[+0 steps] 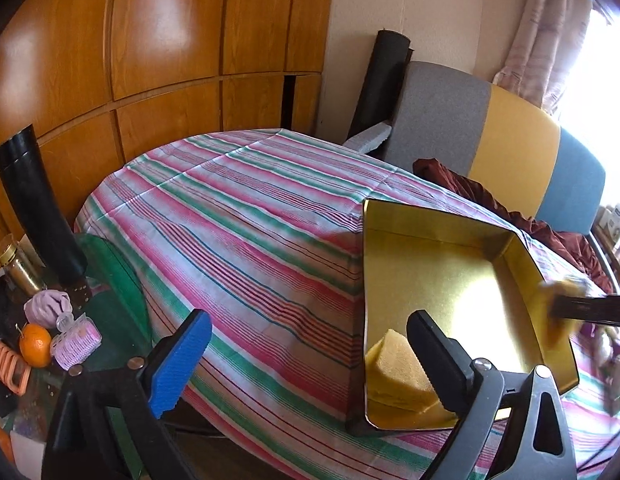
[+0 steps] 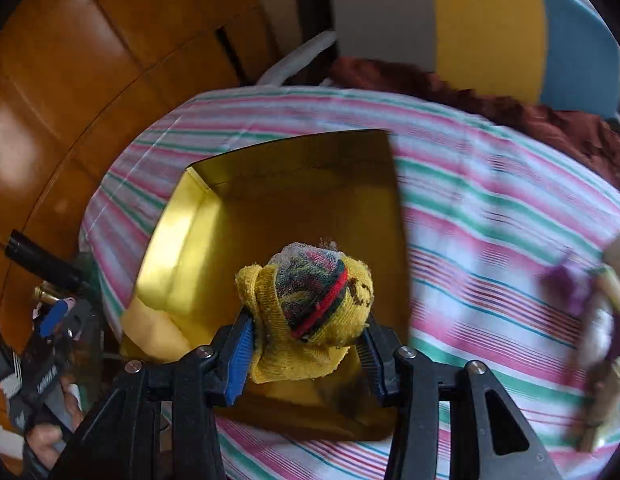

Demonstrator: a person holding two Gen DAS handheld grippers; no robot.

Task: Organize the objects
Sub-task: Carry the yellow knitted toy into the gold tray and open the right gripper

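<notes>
Pads [image 2: 238, 354] of the right gripper [image 2: 306, 344] are clenched on a rolled yellow sock [image 2: 310, 308], one blue-ribbed pad on each flank of the bundle. The sock is a knitted ball, mustard yellow, with a red-and-dark-green band across it and some pale mesh bunched at the top; its cuff folds down between the pads. It hangs over the open gold tin [image 2: 178, 232], above the middle of the floor and nearer the tin's near wall. The tin sits on the striped tablecloth [image 2: 490, 208] toward the table's left edge, and a yellow sponge [image 1: 394, 372] already lies in its near left corner.

The left gripper [image 1: 310, 364] stands wide apart and grasps nothing, its right finger just over the sponge.

The risk, as I judge it, is release while the hand is travelling: the right view is smeared, and a sock let go in motion could clip the wall or roll out onto the cloth. The loose cuff might also catch on a ribbed pad.
</notes>
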